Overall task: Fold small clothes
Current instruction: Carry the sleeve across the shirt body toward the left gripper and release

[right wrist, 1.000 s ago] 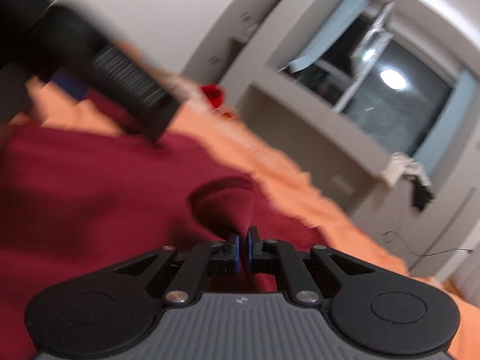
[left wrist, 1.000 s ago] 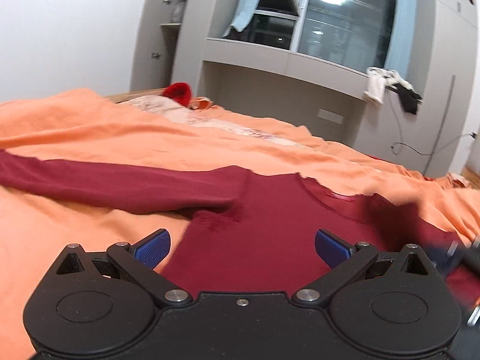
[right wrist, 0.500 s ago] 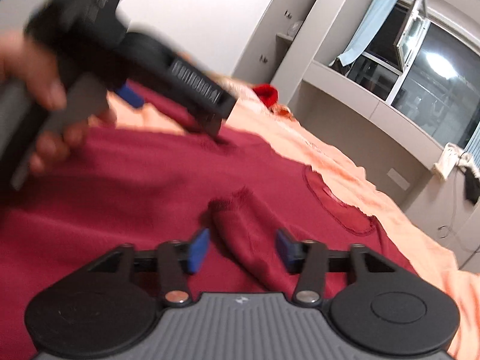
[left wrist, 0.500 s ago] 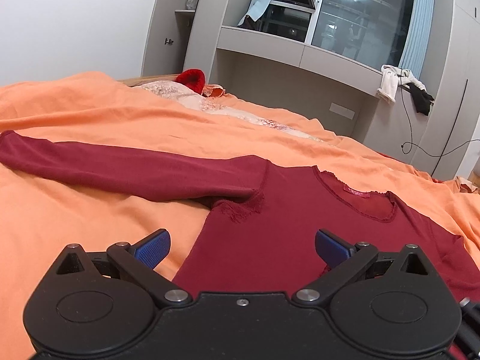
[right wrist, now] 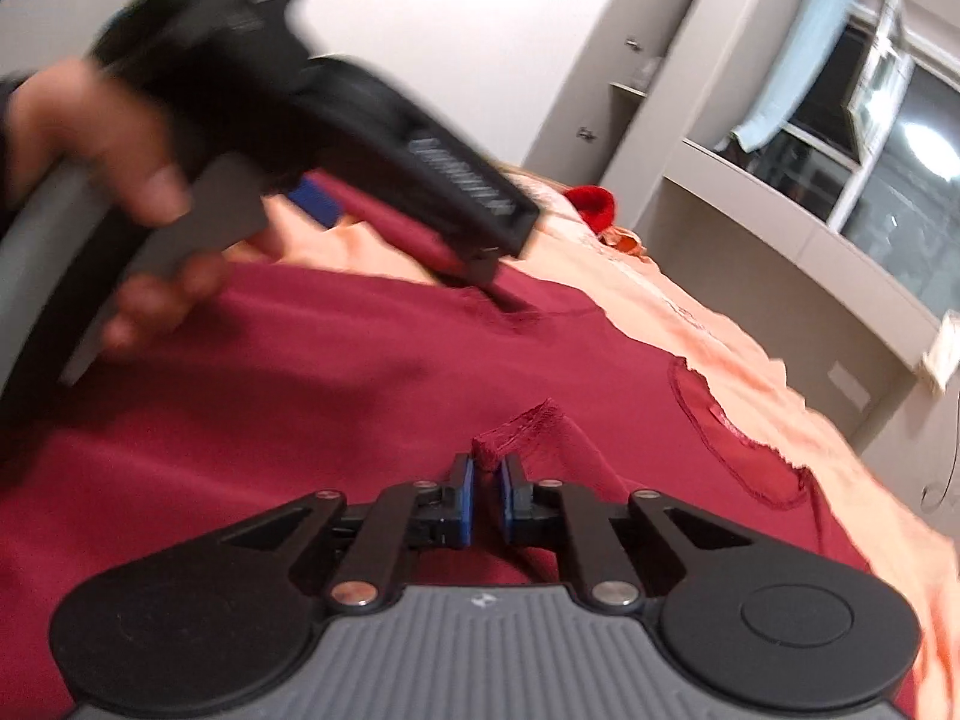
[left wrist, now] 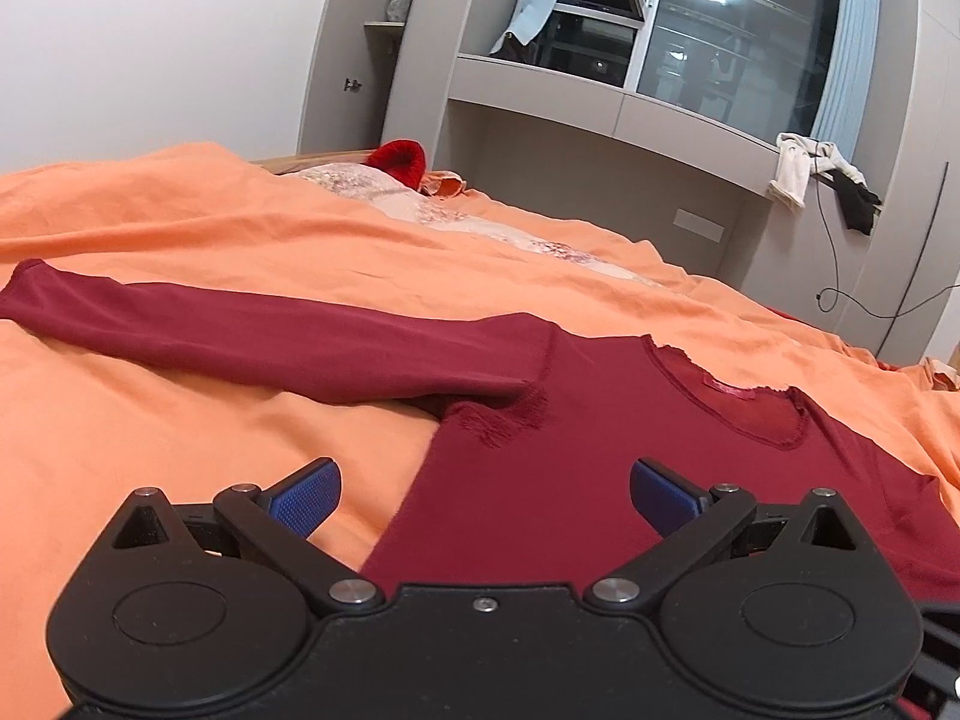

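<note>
A dark red long-sleeved shirt (left wrist: 540,480) lies flat on the orange bed cover (left wrist: 180,228), neckline (left wrist: 750,408) at the far side. One sleeve (left wrist: 240,336) stretches out to the left. My left gripper (left wrist: 483,489) hovers open over the shirt's left side edge with nothing between its blue pads. In the right wrist view the other sleeve is folded across the shirt's body (right wrist: 300,390). My right gripper (right wrist: 487,480) is closing, and its pads pinch that sleeve's cuff (right wrist: 522,426). A hand (right wrist: 90,138) holds the left gripper at the upper left of that view.
A red knitted item (left wrist: 399,159) and a pale patterned cloth (left wrist: 372,189) lie at the far end of the bed. Behind stand grey cabinets and a window ledge, with white cloth (left wrist: 792,171) and a cable hanging at the right.
The right gripper opened and dropped the sleeve end onto the shirt, then closed again on the cuff. It has left the left wrist view. The left gripper stayed open.
</note>
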Motion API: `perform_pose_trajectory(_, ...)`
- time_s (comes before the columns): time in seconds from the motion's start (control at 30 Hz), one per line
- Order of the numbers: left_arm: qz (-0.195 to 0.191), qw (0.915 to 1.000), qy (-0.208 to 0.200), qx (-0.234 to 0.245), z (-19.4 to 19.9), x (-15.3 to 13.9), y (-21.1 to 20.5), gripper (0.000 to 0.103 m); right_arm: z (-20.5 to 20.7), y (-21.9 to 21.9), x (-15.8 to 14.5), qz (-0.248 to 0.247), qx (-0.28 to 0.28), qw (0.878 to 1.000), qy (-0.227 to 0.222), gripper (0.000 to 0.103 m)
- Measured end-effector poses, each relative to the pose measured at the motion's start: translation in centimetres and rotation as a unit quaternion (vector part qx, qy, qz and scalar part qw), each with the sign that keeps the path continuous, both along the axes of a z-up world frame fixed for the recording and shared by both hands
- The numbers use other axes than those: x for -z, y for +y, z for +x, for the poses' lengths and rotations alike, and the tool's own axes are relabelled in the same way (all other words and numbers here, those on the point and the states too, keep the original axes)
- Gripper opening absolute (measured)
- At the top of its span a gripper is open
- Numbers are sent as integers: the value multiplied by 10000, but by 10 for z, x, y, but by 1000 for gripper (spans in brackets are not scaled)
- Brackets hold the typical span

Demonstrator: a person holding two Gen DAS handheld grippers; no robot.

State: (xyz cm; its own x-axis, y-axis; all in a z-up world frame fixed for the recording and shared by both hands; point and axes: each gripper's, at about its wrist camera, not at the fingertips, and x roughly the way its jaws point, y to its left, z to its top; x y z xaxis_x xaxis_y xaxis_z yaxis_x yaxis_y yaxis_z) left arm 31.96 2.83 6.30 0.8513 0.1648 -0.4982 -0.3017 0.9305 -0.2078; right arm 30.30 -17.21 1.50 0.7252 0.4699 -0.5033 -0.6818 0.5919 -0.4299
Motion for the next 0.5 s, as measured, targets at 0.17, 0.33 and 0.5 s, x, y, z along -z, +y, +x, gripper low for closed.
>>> perform_pose_trajectory(0.17, -72, 10000, 2, 59, -1, -1, 1, 102, -26, 7, 15, -487, -231, 9985, -70, 6)
perform_pose_trajectory(0.33, -10, 9996, 50, 279, -3, 1, -6, 103, -42, 8, 22, -584, -416, 9974, -105, 0)
perform_pose_trajectory(0.5, -58, 9980, 144, 612, -1, 7, -15, 103, -44, -3, 20, -364, -350, 9987, -98, 6)
